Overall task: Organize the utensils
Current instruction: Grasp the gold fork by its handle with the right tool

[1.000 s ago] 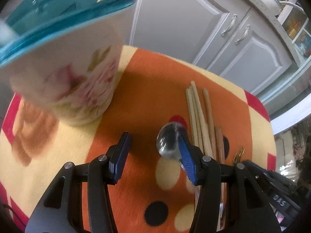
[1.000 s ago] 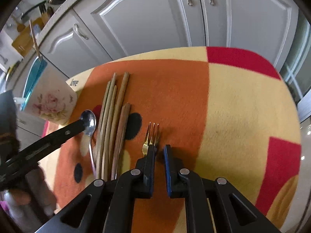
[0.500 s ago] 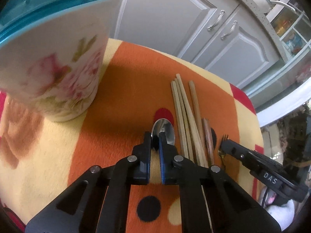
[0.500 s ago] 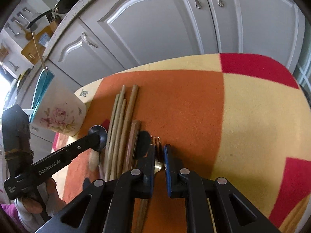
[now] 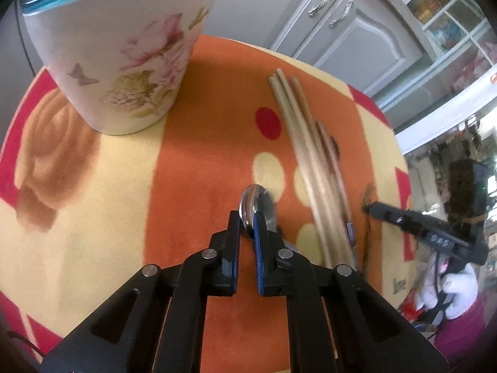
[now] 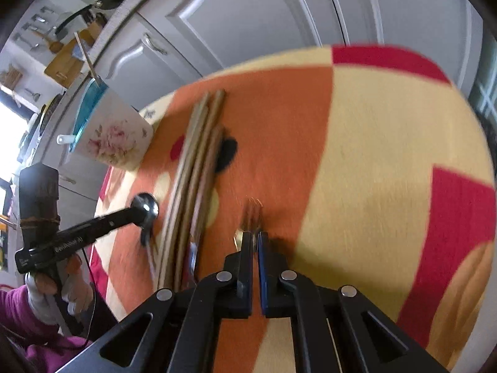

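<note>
My left gripper (image 5: 247, 217) has just snapped from fully spread to pinched on the bowl of the shiny steel spoon (image 5: 257, 206). The jaws eased a touch in the last half second, but the blue pads are pressed on the metal. A second ago that spoon lay flat just ahead of the right-hand finger; now its bowl stands up between the tips, so I judge it lifted off the orange, yellow and red spotted cloth (image 5: 124, 186).

My right gripper (image 6: 254, 236) is pressed almost fully together on the small gold fork (image 6: 253, 211), whose tines poke out just ahead of the tips. The frame is smeared with motion, so I think the fork is clear of the cloth but cannot swear to it.

The bundle of pale wooden chopsticks (image 5: 310, 161) lies between the two grippers, untouched. The white flower-printed ceramic pot with the teal rim (image 5: 124, 52) stands ahead and to the left of my left gripper, well apart from the right one.

With both utensils gripped, the pickup looks done; carrying them to the pot should come next.
</note>
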Tool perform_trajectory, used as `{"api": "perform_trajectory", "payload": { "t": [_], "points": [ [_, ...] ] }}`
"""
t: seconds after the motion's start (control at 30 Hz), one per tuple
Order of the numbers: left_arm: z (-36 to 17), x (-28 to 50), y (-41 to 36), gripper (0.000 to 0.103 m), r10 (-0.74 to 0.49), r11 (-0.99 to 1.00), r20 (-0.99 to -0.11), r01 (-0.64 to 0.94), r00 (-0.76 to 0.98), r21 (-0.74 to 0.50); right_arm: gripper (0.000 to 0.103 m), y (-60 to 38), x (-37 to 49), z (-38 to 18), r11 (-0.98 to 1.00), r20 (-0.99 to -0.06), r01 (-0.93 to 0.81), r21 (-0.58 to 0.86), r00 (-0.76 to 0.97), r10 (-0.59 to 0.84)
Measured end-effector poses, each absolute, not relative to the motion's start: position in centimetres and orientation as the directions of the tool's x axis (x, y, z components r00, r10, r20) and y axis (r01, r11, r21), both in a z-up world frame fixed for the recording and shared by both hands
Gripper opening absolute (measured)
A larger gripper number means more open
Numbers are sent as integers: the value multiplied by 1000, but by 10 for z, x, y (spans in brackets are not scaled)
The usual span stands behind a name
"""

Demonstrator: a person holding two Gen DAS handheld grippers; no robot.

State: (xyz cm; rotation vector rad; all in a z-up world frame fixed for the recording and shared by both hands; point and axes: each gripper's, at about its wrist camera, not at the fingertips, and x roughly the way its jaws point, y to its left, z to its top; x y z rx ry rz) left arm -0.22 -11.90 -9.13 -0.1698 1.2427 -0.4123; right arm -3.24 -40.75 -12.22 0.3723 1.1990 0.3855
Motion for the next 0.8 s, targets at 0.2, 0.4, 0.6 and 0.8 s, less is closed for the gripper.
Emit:
{"api": "perform_trajectory", "payload": {
  "t": [0.2,0.4,0.6,0.8],
  "points": [
    [-89,4,-116,36,-434,896,-860,226,269,-381,4,-407,-27,-119,886,-811,-100,453,366,456],
    [-95,9,-124,32,-410,900,-875,269,259,-342,4,-404,-16,-124,869,-787,-126,478,379,487],
    [-94,9,-127,5,-409,895,-880,296,243,-334,3,-393,-18,-119,864,-779,-177,472,375,503],
    [-89,5,-124,4,-413,891,-876,310,250,-332,3,-387,-22,-104,876,-788,-225,426,385,481]
  ]
}}
